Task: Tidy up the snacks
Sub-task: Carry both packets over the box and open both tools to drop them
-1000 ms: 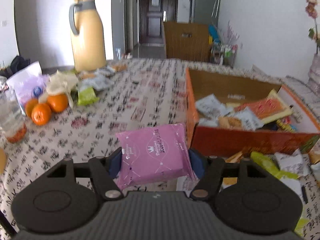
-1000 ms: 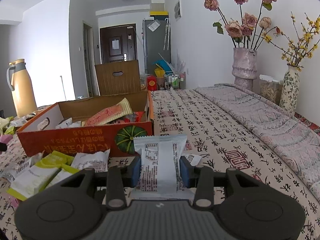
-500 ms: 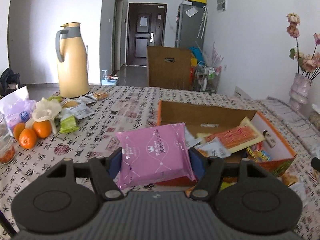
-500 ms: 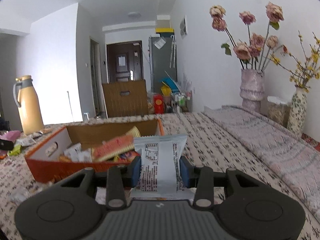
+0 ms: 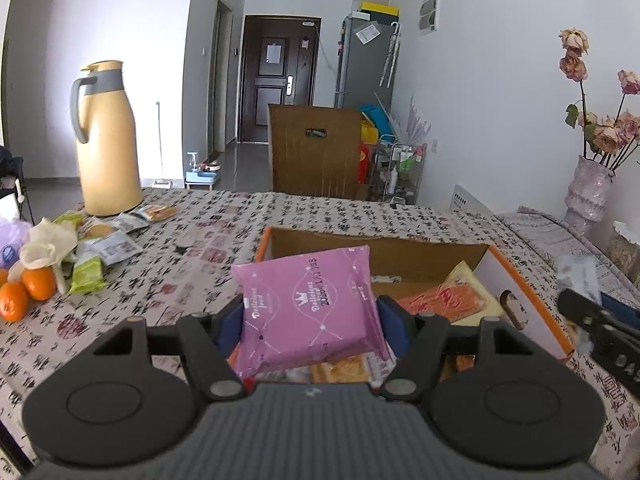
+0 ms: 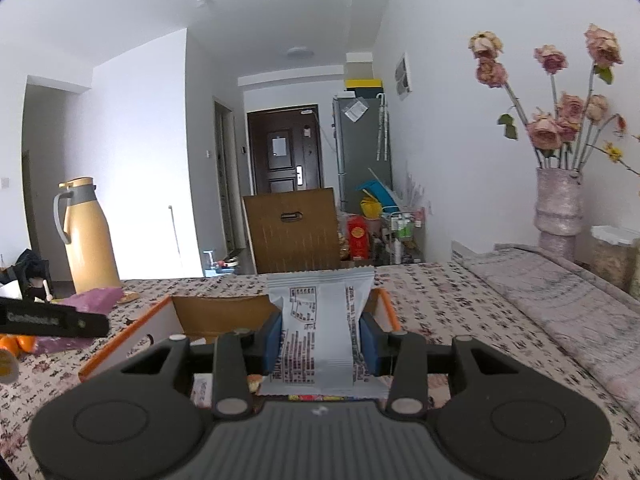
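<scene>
My left gripper (image 5: 310, 326) is shut on a pink snack packet (image 5: 308, 308) and holds it above the near left part of the orange cardboard box (image 5: 532, 304). An orange-red packet (image 5: 448, 300) lies inside the box. My right gripper (image 6: 320, 340) is shut on a white snack packet (image 6: 320, 328) and holds it above the same box (image 6: 132, 340), over its near right side. The right gripper also shows at the right edge of the left wrist view (image 5: 592, 320). The left gripper shows at the left edge of the right wrist view (image 6: 56, 320).
A yellow thermos jug (image 5: 106, 140) stands at the table's far left. Loose snack packets (image 5: 104, 244) and oranges (image 5: 28, 292) lie on the left. A vase of dried roses (image 6: 560, 204) stands at the far right. A brown chair back (image 5: 316, 148) is behind the table.
Both grippers have risen and moved forward over the box, each still holding its packet. The view now looks down into the box from higher up.
</scene>
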A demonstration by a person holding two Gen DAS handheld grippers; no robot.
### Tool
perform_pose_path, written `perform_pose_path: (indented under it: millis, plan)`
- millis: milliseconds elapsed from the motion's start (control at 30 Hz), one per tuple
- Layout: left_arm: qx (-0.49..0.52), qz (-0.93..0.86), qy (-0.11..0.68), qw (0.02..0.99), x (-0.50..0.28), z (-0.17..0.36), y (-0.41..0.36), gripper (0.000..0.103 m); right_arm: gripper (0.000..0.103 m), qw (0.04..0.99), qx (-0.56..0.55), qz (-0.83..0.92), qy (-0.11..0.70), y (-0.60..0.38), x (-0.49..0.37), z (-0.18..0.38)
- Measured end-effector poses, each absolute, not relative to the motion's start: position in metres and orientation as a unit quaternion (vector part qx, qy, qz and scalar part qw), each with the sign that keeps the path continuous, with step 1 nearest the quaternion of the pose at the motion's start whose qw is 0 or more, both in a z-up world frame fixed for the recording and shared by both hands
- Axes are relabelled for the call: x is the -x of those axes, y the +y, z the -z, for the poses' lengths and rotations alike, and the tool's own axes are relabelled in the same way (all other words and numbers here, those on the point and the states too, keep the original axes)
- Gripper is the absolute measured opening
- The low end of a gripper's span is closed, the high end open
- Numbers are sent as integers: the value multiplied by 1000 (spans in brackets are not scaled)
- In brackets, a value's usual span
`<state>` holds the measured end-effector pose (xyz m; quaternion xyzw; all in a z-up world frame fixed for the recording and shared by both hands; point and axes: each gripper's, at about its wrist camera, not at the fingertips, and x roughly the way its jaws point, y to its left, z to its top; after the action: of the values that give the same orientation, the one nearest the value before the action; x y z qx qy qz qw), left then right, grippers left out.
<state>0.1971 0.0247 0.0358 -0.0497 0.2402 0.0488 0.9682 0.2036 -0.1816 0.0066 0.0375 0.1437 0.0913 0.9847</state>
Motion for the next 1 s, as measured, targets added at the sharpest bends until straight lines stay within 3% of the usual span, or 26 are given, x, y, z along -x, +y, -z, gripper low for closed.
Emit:
perform_pose_path:
  millis: [800, 933, 967, 1000]
  plan:
    - [36, -47, 248, 967, -251, 2, 11, 71, 40, 975, -34, -107, 191, -173, -262, 28]
    - [40, -59, 238, 969, -246, 0, 12, 85, 46, 976, -37, -103, 187, -177, -260, 27]
    - [43, -61, 234, 969, -244, -1, 13, 94, 52, 976, -40, -102, 188, -179, -260, 27]
    - [45, -65, 230, 970, -243, -2, 14, 100, 64, 976, -42, -101, 188, -179, -260, 27]
